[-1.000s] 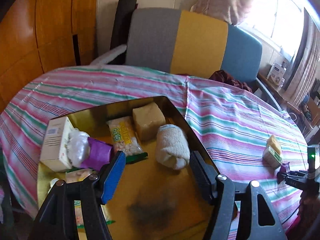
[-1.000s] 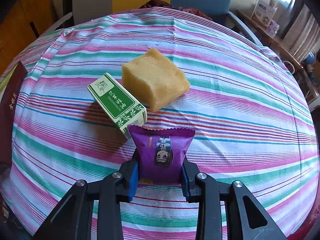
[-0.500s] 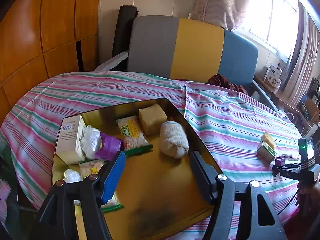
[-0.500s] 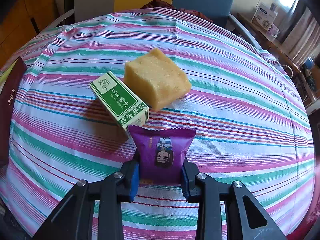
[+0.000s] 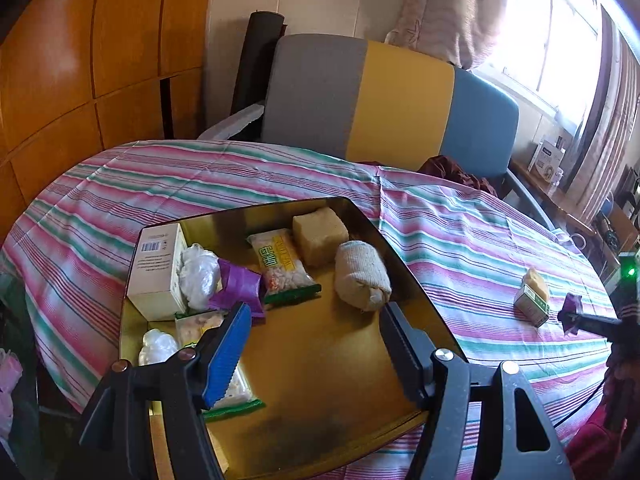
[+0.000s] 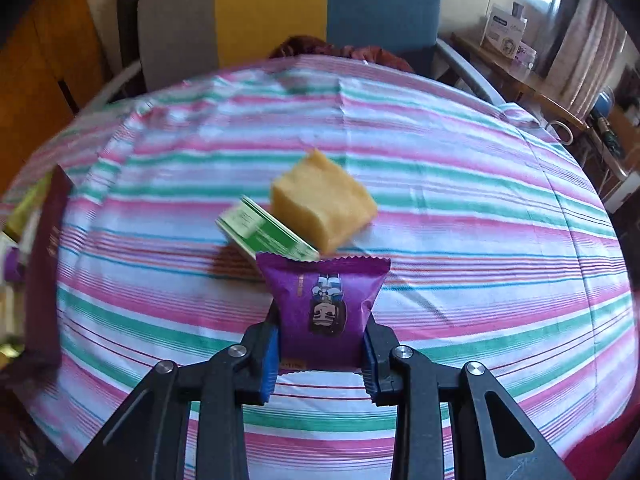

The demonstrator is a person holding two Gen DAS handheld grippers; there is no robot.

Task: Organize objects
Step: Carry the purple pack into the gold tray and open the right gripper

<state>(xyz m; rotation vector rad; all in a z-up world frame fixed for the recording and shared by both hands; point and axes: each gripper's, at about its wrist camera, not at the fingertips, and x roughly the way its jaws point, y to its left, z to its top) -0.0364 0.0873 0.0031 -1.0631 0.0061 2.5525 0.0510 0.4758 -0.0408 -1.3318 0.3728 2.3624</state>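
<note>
Your right gripper [image 6: 320,354] has its blue pads clamped on the lower half of a purple snack packet [image 6: 326,304], low in the centre of the right wrist view. The packet's crimped top edge points away from you, its cartoon print reads upside down, and its bottom edge is hidden between the pads. Whether it clears the striped tablecloth [image 6: 480,184] you cannot tell. Just above it in the frame, a green and white carton [image 6: 264,234] sits beside a yellow sponge-like block [image 6: 324,204]; the packet covers the carton's near corner. Both are smeared by motion blur, so the carton's print cannot be read. At the left edge, a dark maroon strip [image 6: 44,276] is cut off by the frame.

In the left wrist view, your left gripper [image 5: 316,346] hangs released over a gold tray [image 5: 320,380], nothing between its fingers. In the tray's upper left lie a white box [image 5: 158,268], a crumpled white bag [image 5: 198,274], a second purple packet [image 5: 238,288], a nut packet [image 5: 282,266], a tan block [image 5: 320,230] and a rolled white cloth [image 5: 360,276]. The left finger [image 5: 226,354] hides part of two more packets in the lower left. Far right, small and dim, your right gripper [image 5: 570,318] shows beside the carton [image 5: 532,304]. A grey, yellow and blue chair [image 5: 400,104] stands behind the table.
</note>
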